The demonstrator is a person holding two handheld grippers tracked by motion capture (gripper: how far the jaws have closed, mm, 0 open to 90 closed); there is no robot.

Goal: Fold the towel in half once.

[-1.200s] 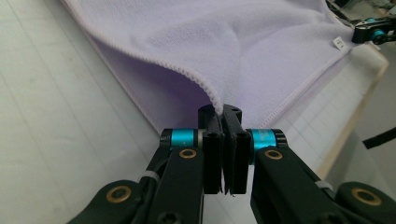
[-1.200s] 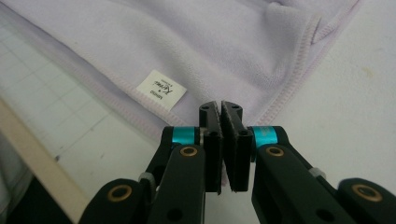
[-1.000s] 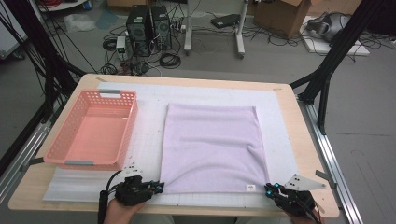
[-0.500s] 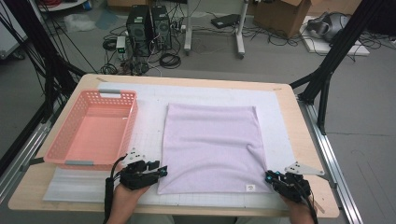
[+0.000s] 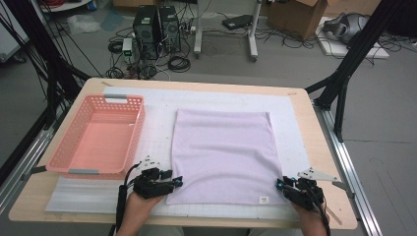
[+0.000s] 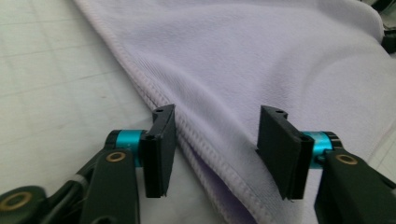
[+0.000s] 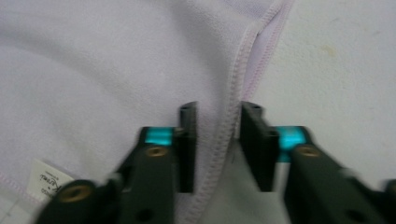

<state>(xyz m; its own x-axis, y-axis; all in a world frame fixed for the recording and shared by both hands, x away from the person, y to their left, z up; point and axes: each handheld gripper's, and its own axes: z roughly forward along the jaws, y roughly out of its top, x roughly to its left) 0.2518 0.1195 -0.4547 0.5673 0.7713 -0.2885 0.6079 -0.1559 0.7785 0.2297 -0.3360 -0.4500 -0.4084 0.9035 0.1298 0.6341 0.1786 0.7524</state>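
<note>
A lilac towel [image 5: 221,152] lies flat on the white mat, its small label [image 5: 263,199] at the near right corner. My left gripper [image 5: 177,182] is at the towel's near left corner. In the left gripper view its jaws [image 6: 212,149] have just been opening and stand apart, with the towel's hem [image 6: 210,154] running between them, untouched by either pad. My right gripper [image 5: 281,185] is at the near right edge. In the right gripper view it [image 7: 217,144] is shut on the stitched hem [image 7: 229,116], which stands up pinched between the pads.
A pink plastic basket [image 5: 138,132] stands on the left of the table, close to the left hand. The white mat [image 5: 157,108] covers most of the wooden table [image 5: 324,147]. Computers, cables and stands lie on the floor beyond the far edge.
Both hands have come forward from the table's near edge to the towel's near corners. The left gripper has also shifted right, up to the towel's edge.
</note>
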